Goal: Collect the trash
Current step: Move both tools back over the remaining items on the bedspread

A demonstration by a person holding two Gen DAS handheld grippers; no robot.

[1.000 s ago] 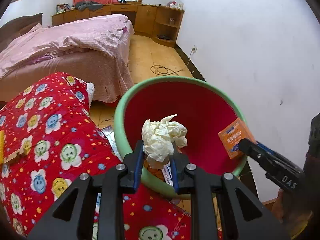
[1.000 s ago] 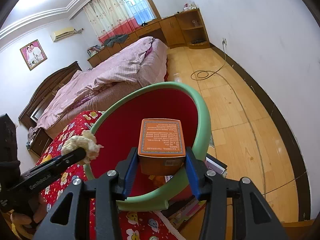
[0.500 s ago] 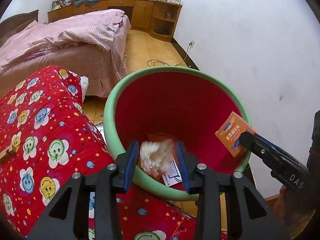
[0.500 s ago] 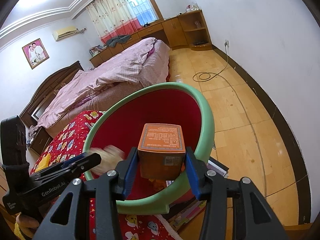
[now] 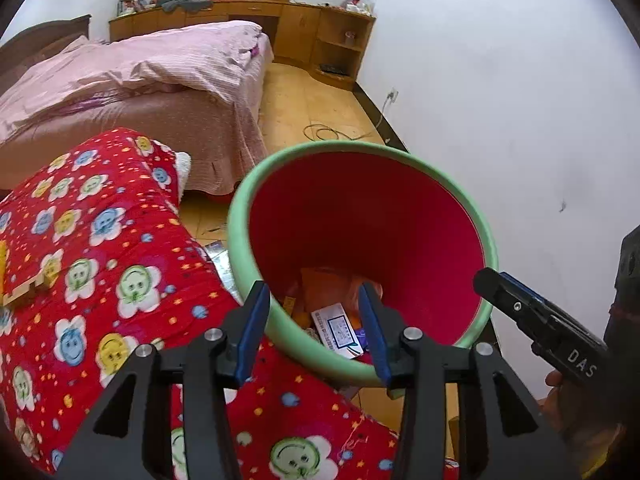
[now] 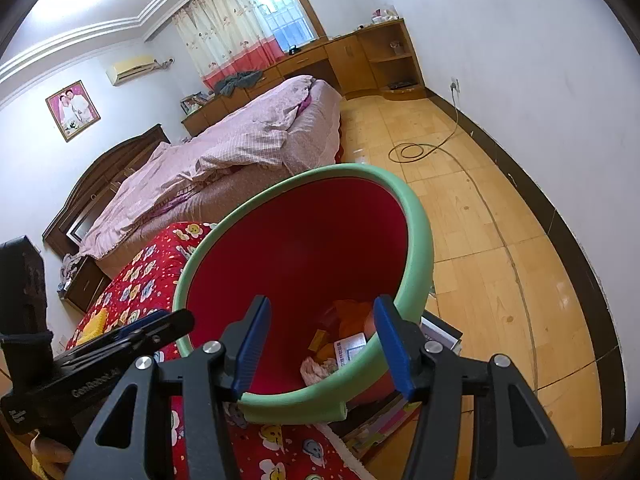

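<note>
Left claw (image 5: 312,320): blue pads spread apart, nothing between them, poised over the near rim of the bin (image 5: 472,216). Right claw (image 6: 320,340): likewise spread and empty, over the same rim from the other side.

Trash sits at the bin's bottom: crumpled tissue (image 6: 318,368), white printed carton (image 5: 338,330), orange packaging (image 6: 352,314).

Bin is wedged beside the red quilt (image 5: 100,260), books (image 6: 436,332) under its base.

Risks, judged: both claws crowd one opening, so a careless pull-back could hook the green rim and tip the bin, spilling everything onto the floor (image 6: 480,216). The uneven footing would worsen that.
</note>
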